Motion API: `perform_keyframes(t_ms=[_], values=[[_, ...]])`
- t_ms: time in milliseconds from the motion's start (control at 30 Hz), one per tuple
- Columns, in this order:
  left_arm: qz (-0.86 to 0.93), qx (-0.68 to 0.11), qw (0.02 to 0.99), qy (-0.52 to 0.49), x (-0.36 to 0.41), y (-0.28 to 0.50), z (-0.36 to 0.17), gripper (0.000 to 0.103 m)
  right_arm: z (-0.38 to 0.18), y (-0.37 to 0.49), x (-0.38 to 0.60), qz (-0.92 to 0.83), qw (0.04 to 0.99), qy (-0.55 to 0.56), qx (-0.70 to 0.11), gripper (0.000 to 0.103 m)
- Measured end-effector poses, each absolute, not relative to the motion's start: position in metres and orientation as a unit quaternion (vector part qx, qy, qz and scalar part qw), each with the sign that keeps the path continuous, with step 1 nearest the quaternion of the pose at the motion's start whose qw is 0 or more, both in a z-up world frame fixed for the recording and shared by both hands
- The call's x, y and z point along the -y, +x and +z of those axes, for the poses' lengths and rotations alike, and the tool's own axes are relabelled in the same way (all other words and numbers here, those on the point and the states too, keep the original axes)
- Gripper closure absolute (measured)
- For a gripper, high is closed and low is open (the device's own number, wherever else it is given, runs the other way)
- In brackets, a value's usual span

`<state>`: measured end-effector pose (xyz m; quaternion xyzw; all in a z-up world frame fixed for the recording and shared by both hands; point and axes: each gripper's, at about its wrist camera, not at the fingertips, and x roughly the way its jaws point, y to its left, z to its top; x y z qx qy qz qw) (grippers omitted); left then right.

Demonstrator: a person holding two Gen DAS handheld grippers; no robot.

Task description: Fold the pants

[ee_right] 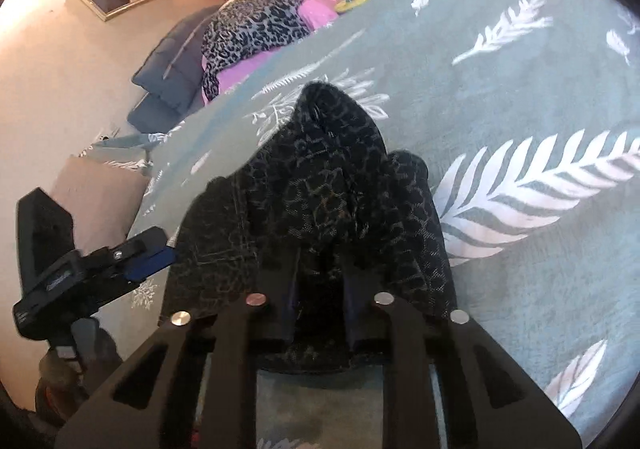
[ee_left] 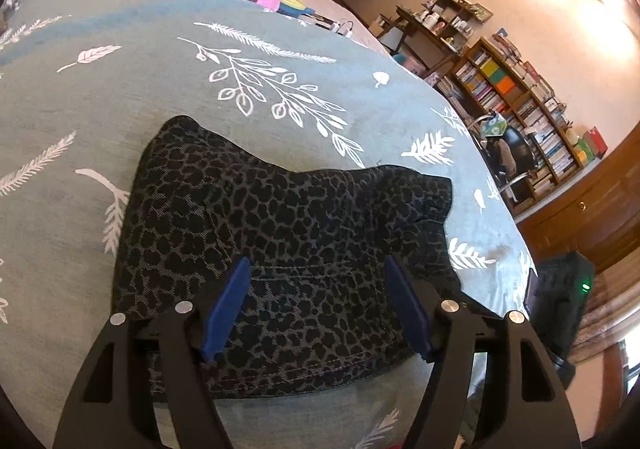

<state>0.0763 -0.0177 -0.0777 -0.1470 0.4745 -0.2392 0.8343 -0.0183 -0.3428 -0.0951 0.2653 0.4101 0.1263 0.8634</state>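
I judge the fold nearly done: the pants [ee_left: 280,233] already lie as a compact dark bundle on the leaf-print bedspread [ee_left: 120,109], near its front edge. My left gripper [ee_left: 316,281] hovers over the near hem with its blue pads [ee_left: 228,309] spread wide, holding nothing. My right gripper [ee_right: 320,289] sits at the bundle's end with cloth bunched up between and over its fingers; I cannot tell whether it is clamped. Next I would press the layers flat and square the edges. The fabric is dark with a mottled animal print, thick, a little humped on top.
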Motion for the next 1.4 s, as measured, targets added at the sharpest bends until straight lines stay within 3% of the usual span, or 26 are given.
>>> perform_keyframes(t_ms=[167,333,533,667,933,1167,1400], values=[[-0.232,-0.475,0.836,-0.145,0.012,0.078,-0.081,0.034,-0.074,-0.042,0.357,0.125,0.876,0.252,-0.392,0.090],[-0.230,-0.492,0.831,-0.123,0.018,0.078,-0.102,0.034,-0.112,-0.047,0.357,0.094,0.865,0.232,-0.434,0.090],[-0.223,-0.502,0.828,-0.111,0.016,0.077,-0.117,0.034,-0.105,-0.047,0.351,0.089,0.877,0.207,-0.425,0.090],[-0.223,-0.493,0.832,-0.120,0.013,0.076,-0.106,0.033,-0.081,-0.051,0.348,0.071,0.899,0.178,-0.394,0.069],[-0.215,-0.464,0.852,-0.114,0.015,0.097,-0.083,0.030,-0.046,-0.014,0.315,0.115,0.931,0.131,-0.322,0.068],[-0.204,-0.457,0.855,-0.137,0.016,0.138,-0.084,0.030,-0.083,0.031,0.310,0.103,0.916,0.130,-0.366,0.068],[-0.189,-0.480,0.847,-0.129,0.022,0.161,-0.119,0.030,-0.132,0.033,0.335,0.068,0.903,0.157,-0.393,0.069]])
